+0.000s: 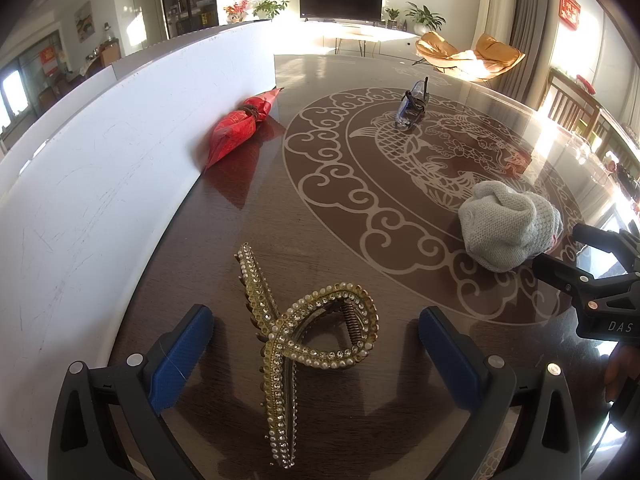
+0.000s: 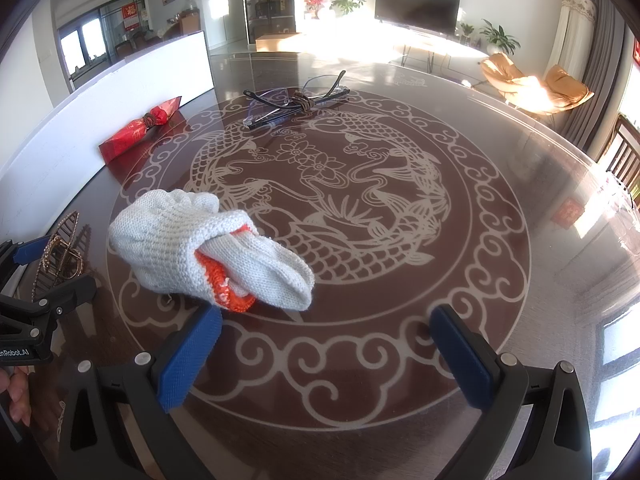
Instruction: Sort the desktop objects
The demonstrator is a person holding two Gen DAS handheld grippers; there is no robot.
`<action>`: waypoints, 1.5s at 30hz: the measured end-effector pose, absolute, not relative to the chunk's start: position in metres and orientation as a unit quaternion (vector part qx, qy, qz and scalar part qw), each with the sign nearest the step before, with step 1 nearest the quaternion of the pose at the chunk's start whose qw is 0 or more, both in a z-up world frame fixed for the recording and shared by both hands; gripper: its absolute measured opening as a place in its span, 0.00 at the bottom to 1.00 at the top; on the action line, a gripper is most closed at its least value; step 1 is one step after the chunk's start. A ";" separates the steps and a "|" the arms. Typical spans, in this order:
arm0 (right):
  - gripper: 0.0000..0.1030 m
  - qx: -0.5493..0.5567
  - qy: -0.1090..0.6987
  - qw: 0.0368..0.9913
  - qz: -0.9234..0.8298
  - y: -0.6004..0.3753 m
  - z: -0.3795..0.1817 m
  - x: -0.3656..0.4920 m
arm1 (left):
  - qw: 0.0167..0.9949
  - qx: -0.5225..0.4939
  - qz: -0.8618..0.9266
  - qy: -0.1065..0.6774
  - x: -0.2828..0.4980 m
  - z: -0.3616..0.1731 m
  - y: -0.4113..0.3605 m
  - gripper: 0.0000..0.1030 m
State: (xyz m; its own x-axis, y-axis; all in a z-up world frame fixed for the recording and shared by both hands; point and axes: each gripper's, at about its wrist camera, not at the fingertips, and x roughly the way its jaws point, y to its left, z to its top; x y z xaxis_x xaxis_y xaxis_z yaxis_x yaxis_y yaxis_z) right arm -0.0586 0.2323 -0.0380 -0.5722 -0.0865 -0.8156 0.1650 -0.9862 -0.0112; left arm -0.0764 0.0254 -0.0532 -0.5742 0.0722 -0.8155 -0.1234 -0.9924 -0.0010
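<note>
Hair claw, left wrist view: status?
Left gripper open, straddling hair claw, no contact. Right gripper open, just short of rolled gloves. Nothing in the way.

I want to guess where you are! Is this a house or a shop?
Most likely a home's living and dining room: a television on a low stand, orange lounge chairs in the sun, and a big round dining table with a fish pattern.

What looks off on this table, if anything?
The glasses are bound at the middle with a brown cord, arms folded askew, which is odd for eyewear. The red packet is cinched with a similar tie. The knit gloves are balled up, orange cuff poking out. Nothing looks spilled or broken; the hair claw lies intact.
</note>
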 end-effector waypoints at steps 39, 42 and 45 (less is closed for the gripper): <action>0.55 0.454 0.076 0.299 -0.836 0.181 0.009 -0.057 | 0.108 -0.418 0.894 -0.117 -0.076 -0.041 -0.019 0.43; 0.55 0.443 0.043 0.275 -0.852 0.203 0.018 -0.031 | 0.119 -0.403 0.898 -0.130 -0.069 -0.033 -0.019 0.43; 0.55 0.444 0.027 0.254 -0.859 0.226 0.019 -0.011 | 0.138 -0.383 0.903 -0.138 -0.057 -0.022 -0.016 0.43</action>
State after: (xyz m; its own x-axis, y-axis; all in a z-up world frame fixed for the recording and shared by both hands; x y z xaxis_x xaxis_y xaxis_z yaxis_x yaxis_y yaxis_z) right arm -0.0112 0.2259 0.0187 -0.4761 -0.4126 -0.7766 0.4612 -0.8691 0.1789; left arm -0.0565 -0.0164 -0.0219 -0.6679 0.3555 -0.6539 -0.1445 -0.9238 -0.3546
